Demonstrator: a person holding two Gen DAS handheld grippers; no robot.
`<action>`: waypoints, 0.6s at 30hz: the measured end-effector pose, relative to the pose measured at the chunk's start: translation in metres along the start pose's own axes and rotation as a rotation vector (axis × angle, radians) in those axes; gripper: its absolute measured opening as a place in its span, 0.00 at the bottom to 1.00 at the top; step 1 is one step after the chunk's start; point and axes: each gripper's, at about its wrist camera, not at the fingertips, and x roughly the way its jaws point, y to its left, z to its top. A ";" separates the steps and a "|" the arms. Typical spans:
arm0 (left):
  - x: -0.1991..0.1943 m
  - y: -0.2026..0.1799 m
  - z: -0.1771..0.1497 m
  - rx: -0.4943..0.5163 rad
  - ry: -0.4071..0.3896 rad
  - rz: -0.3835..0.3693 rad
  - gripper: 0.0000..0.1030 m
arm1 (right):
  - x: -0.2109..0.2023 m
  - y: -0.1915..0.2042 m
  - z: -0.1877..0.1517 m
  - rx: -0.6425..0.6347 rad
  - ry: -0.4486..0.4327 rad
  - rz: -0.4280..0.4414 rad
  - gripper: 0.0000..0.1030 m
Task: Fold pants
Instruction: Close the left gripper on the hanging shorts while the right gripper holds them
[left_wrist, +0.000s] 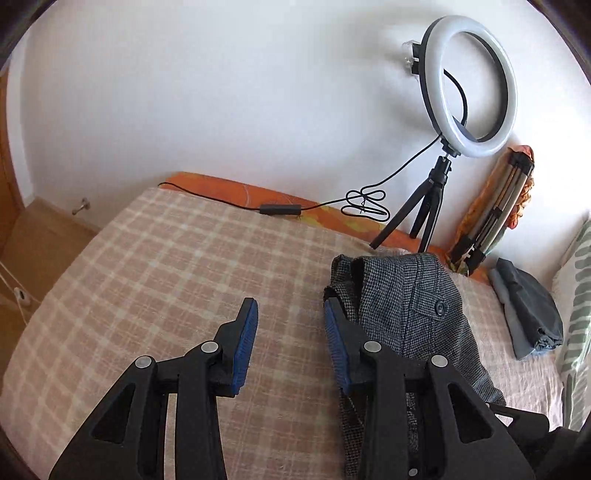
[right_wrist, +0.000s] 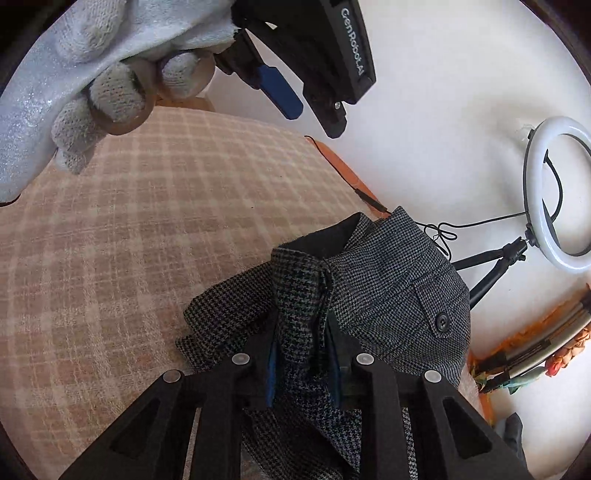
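Grey houndstooth pants (right_wrist: 388, 280) lie bunched on a pink-and-cream plaid blanket (left_wrist: 155, 280), toward the right side of the bed; buttoned pocket flap (right_wrist: 437, 317) faces up on the right part of the heap. Right gripper (right_wrist: 301, 365): jaws clenched on a thick gathered fold of the pants, cloth squeezed between the blue pads (right_wrist: 271, 373) and spilling out near and far of them. Left gripper (left_wrist: 290, 328): jaws spread wide, nothing between them, over bare blanket just left of the pants; its right finger (left_wrist: 338, 343) sits at the cloth's left edge — touching or not, cannot tell. In the right wrist view the left gripper (right_wrist: 295, 92) shows at top, held by a gloved hand (right_wrist: 110, 74). Far right by the white wall: ring light (left_wrist: 471, 85) on a small tripod (left_wrist: 424, 210), cable (left_wrist: 258, 205) running left along an orange edge. Folded blue-grey garment (left_wrist: 528, 306) at right, apart from the pants
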 end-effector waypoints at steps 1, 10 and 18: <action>0.002 -0.006 0.001 0.012 0.002 -0.005 0.34 | -0.006 -0.005 -0.001 0.030 -0.012 0.043 0.25; 0.020 -0.067 0.006 0.168 0.020 -0.072 0.34 | -0.075 -0.077 -0.041 0.399 -0.118 0.244 0.37; 0.065 -0.096 0.007 0.218 0.056 -0.060 0.34 | -0.050 -0.155 -0.109 0.739 0.000 0.183 0.39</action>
